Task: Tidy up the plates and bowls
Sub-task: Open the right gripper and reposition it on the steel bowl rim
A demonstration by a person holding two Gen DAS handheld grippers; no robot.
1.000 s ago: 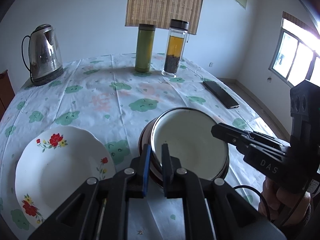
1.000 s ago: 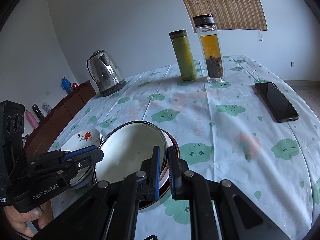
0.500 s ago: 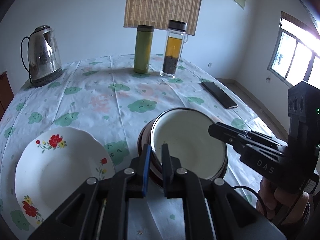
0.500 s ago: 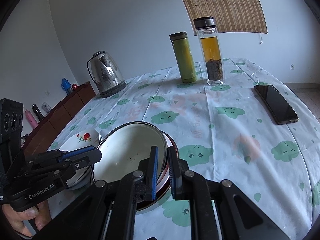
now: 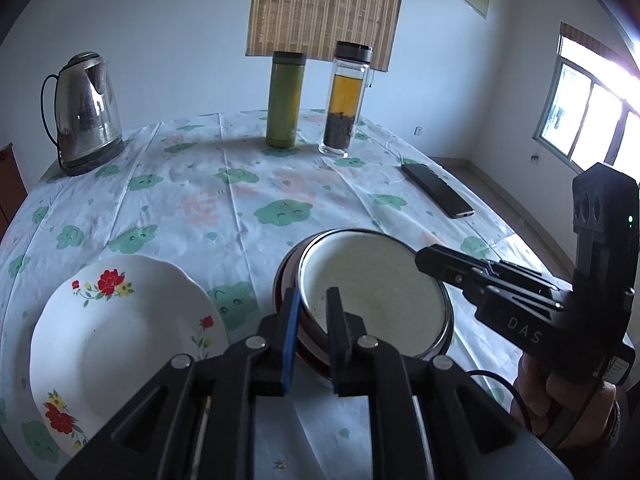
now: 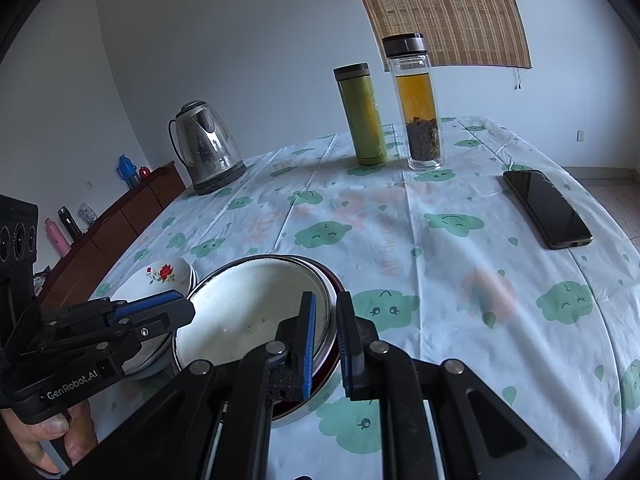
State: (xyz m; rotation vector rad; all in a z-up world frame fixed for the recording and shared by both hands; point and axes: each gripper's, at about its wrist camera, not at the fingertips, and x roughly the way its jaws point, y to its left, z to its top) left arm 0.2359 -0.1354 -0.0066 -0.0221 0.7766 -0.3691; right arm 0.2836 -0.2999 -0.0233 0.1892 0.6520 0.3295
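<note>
— Left wrist view: looking down on the left tongs [image 5: 312, 300], straddling the rim of the white bowl [image 5: 372, 300], blue pad outside, black finger inside.
— Gripping or letting go?
— Gripping, by the look of it, though easing apart a touch just now, with the rim still between the pads.
— And the right tongs [image 6: 326, 304]?
— Pinching the same bowl's rim on the opposite side, nearly together, not loosening.
— Sitting where, that bowl?
— Nesting inside the dark red bowl [image 5: 282, 280], close to the near edge of the tabletop [image 5: 240, 200], just beside the flowered plate [image 5: 120, 340] lying toward the near left edge.
— Moving at all compared with a moment back?
— Barely. Staying put, nothing shifting but that slight slackening on the left.
— Meaning what for the tidying?
— Probably finishing seating the white bowl in the red one and starting to release. Judging the bowls as stacked, and still leaving the plate untouched.
— Risking anything?
— Possibly tipping the stack by releasing one side first. Opening both together looking safer.
</note>
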